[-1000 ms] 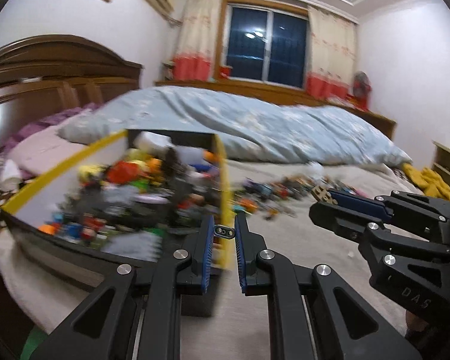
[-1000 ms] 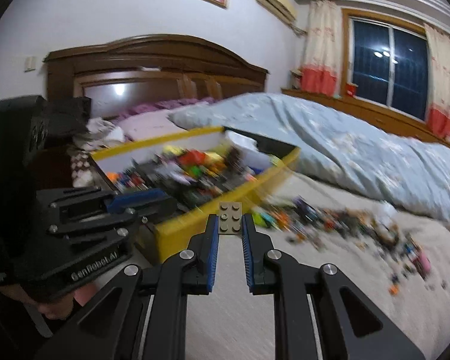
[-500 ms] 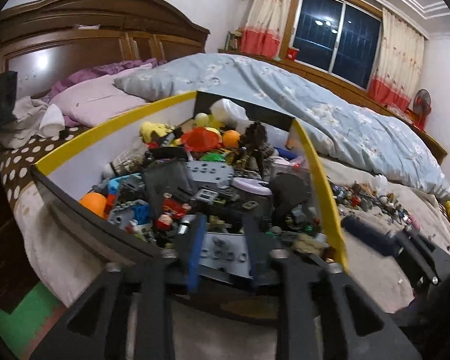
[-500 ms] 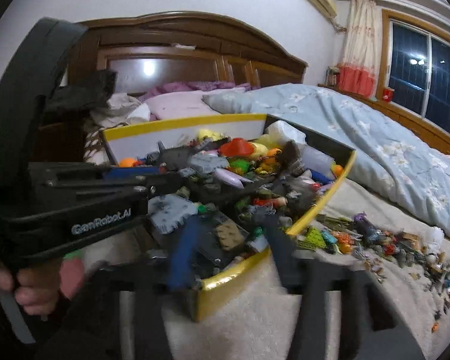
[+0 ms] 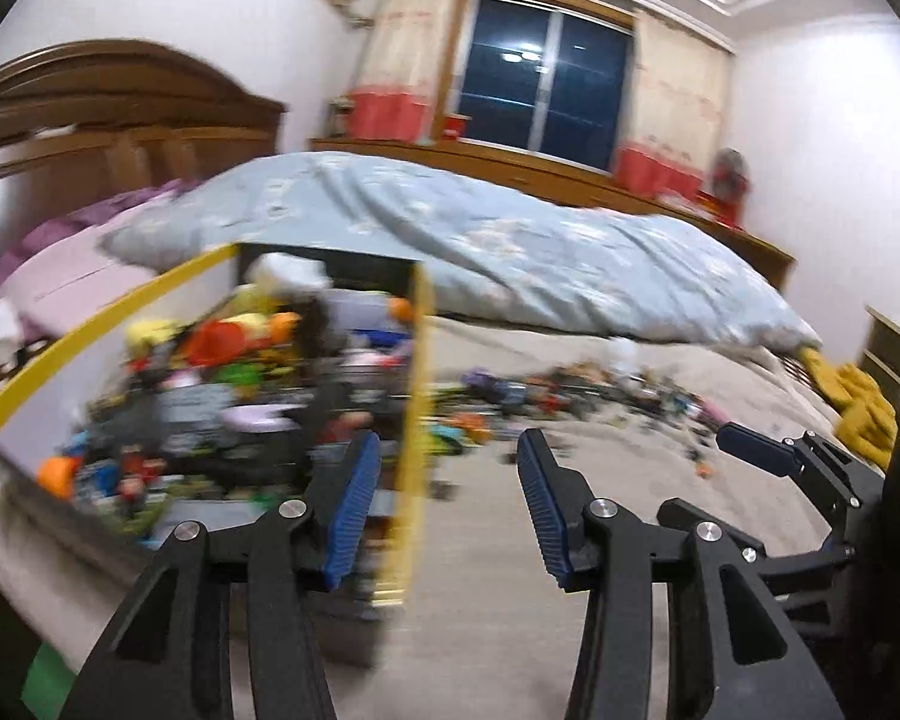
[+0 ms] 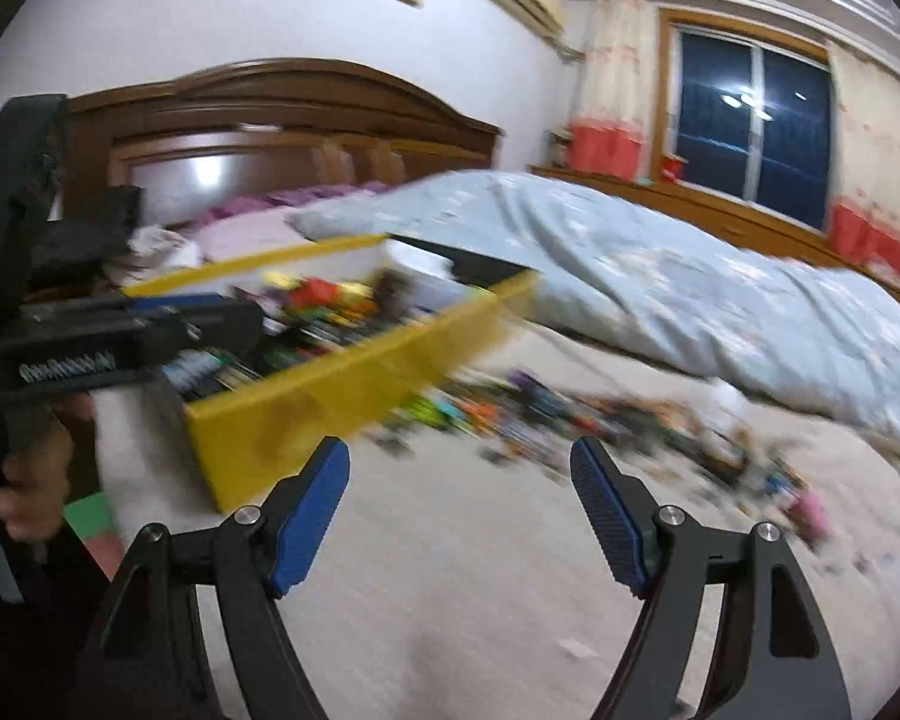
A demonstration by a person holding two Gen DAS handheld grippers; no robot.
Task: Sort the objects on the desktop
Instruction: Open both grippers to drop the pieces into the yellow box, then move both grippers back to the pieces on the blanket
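Two handheld grippers are hovering over a beige bedspread (image 5: 510, 630) strewn with small toy pieces. The left gripper (image 5: 450, 504) is opening its jaws, its blue-padded fingers (image 5: 354, 504) spread with nothing between them; the yellow side wall of a toy box (image 5: 417, 396) is showing in the gap behind them, blurred by motion. The right gripper (image 6: 459, 516) is also opening, its jaws released wide and gripping nothing, with only bare bedspread in view between the pads. The yellow-rimmed box is sitting on the bed toward the wooden headboard (image 6: 282, 114), heaped with blurred, many-coloured toys (image 5: 222, 372); from the right wrist camera it is lying ahead and to the left, with the left gripper's black body reaching in beside its near corner and a hand (image 6: 30, 480) wrapping around that gripper's handle at the frame's left edge. A scattered line of loose toy pieces (image 6: 600, 420) is stretching across the bedspread to the right of the box, in front of a rumpled pale-blue quilt (image 5: 510, 252). From the left wrist camera, the right gripper is showing at the right edge, near a yellow cloth (image 5: 864, 414). A dark window (image 5: 540, 90) with red-hemmed curtains is closing off the room behind.
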